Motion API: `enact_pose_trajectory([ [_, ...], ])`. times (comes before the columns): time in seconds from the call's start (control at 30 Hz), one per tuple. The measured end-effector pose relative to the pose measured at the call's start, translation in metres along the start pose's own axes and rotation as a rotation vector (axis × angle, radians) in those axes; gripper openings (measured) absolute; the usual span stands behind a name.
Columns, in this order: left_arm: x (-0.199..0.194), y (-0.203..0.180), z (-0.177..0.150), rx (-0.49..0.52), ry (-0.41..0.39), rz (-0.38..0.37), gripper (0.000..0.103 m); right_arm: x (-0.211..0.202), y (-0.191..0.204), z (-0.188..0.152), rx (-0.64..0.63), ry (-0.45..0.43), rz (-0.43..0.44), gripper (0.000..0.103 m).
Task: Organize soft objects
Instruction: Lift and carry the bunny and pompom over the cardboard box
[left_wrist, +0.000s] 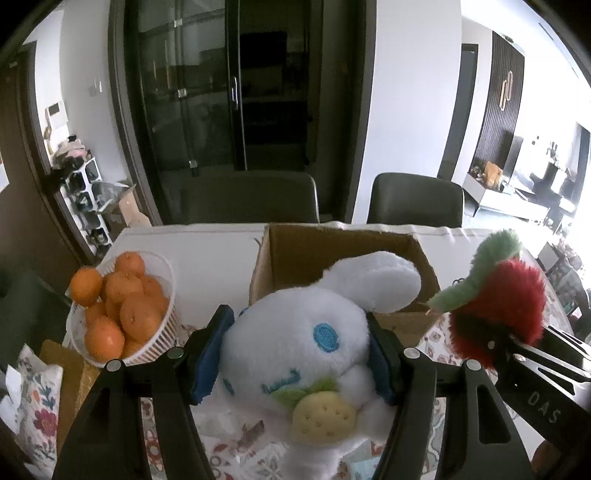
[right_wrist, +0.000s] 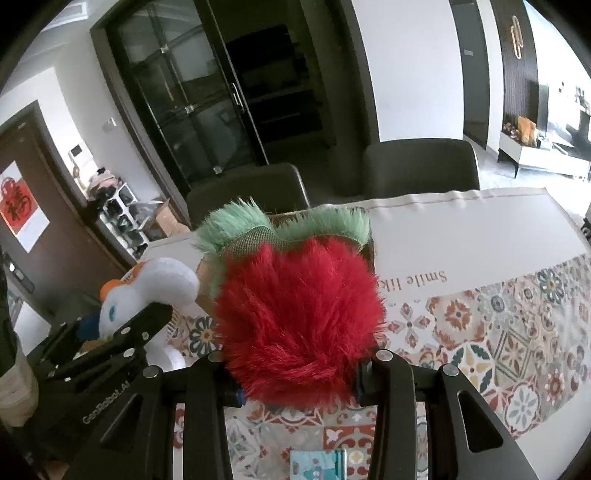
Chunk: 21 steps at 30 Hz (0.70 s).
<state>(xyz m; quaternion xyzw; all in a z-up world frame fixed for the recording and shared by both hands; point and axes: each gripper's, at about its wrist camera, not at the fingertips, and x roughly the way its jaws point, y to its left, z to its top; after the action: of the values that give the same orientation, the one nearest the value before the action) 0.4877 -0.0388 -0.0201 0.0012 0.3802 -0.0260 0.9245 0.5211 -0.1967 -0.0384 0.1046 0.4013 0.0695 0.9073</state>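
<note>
My left gripper (left_wrist: 295, 354) is shut on a white plush dog (left_wrist: 295, 332) with blue eyes and a yellow strawberry on its chest, held above the table just in front of an open cardboard box (left_wrist: 332, 247). One long ear lies over the box's front rim. My right gripper (right_wrist: 299, 376) is shut on a furry red strawberry plush (right_wrist: 299, 314) with a green leafy top. In the left wrist view that plush (left_wrist: 498, 306) hangs to the right of the box. The white dog (right_wrist: 147, 291) shows at the left of the right wrist view. The box is mostly hidden there.
A white basket (left_wrist: 162, 332) of oranges (left_wrist: 122, 295) stands left of the box. The table has a patterned tile cloth (right_wrist: 498, 332) with a white strip. Two dark chairs (left_wrist: 413, 199) stand at the far edge. A small blue packet (right_wrist: 317, 465) lies near the front.
</note>
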Motion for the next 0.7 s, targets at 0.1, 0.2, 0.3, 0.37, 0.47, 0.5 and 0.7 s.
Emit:
enact_pose_trajectory([
  [0.1, 0.004, -0.001, 0.008, 0.004, -0.008, 0.007, 0.066, 0.003, 0.001, 0.008, -0.007, -0.004, 0.001, 0.04],
  [0.2, 0.007, -0.001, 0.018, 0.007, -0.017, 0.013, 0.066, 0.007, 0.002, 0.017, -0.01, -0.007, 0.007, 0.04],
  [0.3, 0.014, -0.004, 0.028, 0.016, -0.004, 0.017, 0.066, 0.011, 0.001, 0.025, -0.015, -0.005, 0.009, 0.04],
  [0.37, 0.017, -0.005, 0.035, 0.017, -0.003, 0.02, 0.066, 0.014, 0.001, 0.031, -0.019, -0.002, 0.011, 0.04],
  [0.47, 0.023, -0.006, 0.044, 0.012, 0.002, 0.021, 0.066, 0.02, 0.001, 0.041, -0.019, 0.01, 0.015, 0.04],
  [0.5, 0.026, -0.006, 0.047, 0.015, 0.004, 0.023, 0.066, 0.022, 0.0, 0.044, -0.023, 0.014, 0.013, 0.04],
  [0.7, 0.04, -0.005, 0.063, 0.017, 0.015, 0.023, 0.066, 0.036, -0.001, 0.06, -0.044, 0.038, 0.003, 0.04],
])
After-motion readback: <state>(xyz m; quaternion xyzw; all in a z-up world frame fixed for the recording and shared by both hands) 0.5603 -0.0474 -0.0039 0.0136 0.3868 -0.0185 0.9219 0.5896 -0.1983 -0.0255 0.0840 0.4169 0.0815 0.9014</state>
